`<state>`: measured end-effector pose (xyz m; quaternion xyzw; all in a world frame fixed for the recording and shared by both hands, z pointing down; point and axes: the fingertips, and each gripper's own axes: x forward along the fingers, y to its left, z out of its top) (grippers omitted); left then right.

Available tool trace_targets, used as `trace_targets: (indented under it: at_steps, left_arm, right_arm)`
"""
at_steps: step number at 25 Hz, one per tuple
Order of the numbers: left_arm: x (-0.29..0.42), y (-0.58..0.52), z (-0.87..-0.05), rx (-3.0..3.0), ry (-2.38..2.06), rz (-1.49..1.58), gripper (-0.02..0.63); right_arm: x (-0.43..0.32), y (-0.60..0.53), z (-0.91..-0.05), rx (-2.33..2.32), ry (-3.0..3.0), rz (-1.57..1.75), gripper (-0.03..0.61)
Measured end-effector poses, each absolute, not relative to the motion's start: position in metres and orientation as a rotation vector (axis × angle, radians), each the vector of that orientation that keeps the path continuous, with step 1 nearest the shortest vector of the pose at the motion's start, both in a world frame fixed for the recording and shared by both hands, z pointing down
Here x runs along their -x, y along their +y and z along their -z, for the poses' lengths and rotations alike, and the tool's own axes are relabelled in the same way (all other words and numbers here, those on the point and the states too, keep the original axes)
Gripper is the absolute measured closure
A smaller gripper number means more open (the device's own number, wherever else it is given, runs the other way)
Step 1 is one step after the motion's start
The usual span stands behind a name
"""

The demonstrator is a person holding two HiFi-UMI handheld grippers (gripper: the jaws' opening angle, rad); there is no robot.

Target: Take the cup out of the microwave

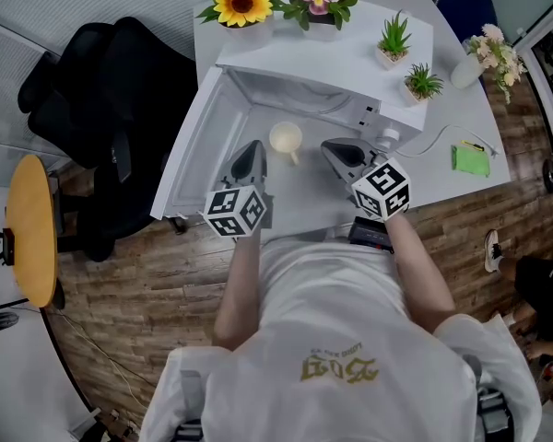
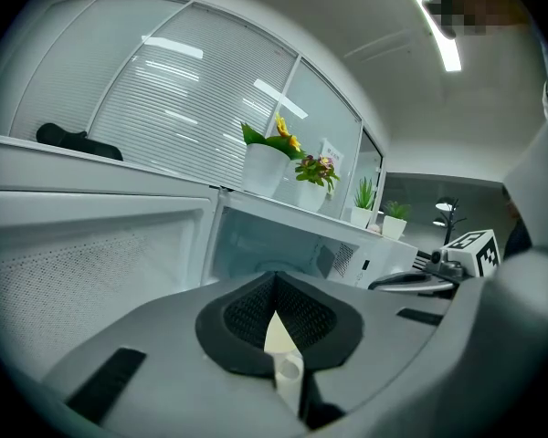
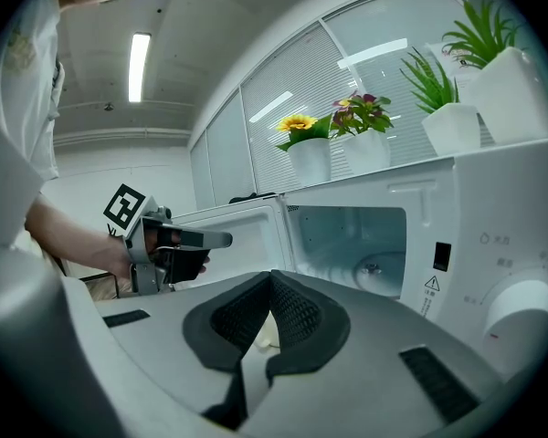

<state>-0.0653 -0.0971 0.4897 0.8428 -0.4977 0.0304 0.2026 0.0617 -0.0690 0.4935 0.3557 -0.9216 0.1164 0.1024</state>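
The cup (image 1: 286, 138) stands on the desk (image 1: 447, 122), just in front of the open microwave (image 1: 323, 63). The left hand-held gripper (image 1: 252, 147) and the right hand-held gripper (image 1: 332, 147) flank it, each with jaws together and empty.

White short-sleeved T-shirt (image 1: 350, 311), gold printed lettering (image 1: 332, 368) across it. Grey moulded left gripper (image 1: 253, 147) and matching right gripper (image 1: 331, 146): smooth shells, tapering forward to a narrow nose. Black mesh-textured pads (image 3: 297, 313) lining the inner faces. Black rectangular slots (image 2: 105, 383) set in the grey casing. White cube with black square markers (image 1: 236, 212) at rear of each.
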Motion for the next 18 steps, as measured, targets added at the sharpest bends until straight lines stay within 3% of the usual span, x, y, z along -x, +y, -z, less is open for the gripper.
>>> trace_targets:
  at_steps: [18]
  left_arm:
    - [0.082, -0.100, -0.497, -2.318, -1.410, -0.066, 0.600]
  right_arm:
    - [-0.046, -0.074, -0.506, -0.976, -2.704, -0.344, 0.566]
